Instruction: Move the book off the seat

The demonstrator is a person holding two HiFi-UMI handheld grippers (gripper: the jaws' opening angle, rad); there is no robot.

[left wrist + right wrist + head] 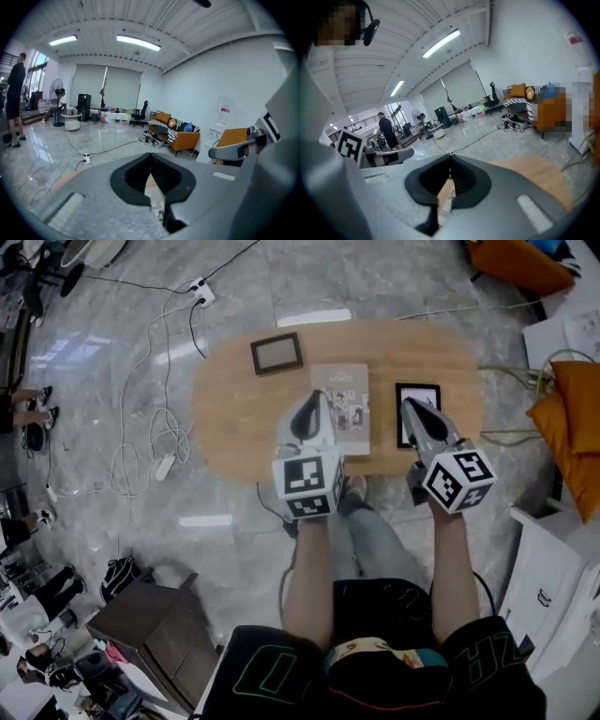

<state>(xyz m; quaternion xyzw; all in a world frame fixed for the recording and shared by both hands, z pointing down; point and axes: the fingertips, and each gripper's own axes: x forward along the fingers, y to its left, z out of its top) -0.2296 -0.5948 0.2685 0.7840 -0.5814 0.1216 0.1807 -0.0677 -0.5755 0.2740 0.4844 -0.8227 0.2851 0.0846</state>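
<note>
1. Our left gripper (317,397) and right gripper (409,407) both have jaws pressed together with nothing in them, up over the wooden top (234,423).
2. The book (351,413) lies flat on it, brown frame (277,353) at left, black frame (419,391) at right.

A dark-framed picture (277,353) and a black-framed picture (418,390) are lying flat, well apart. A white power strip (200,292) is sitting on the marble floor (112,362), its cables (150,442) trailing. A person (15,101) is standing near a pedestal fan (57,89).
</note>
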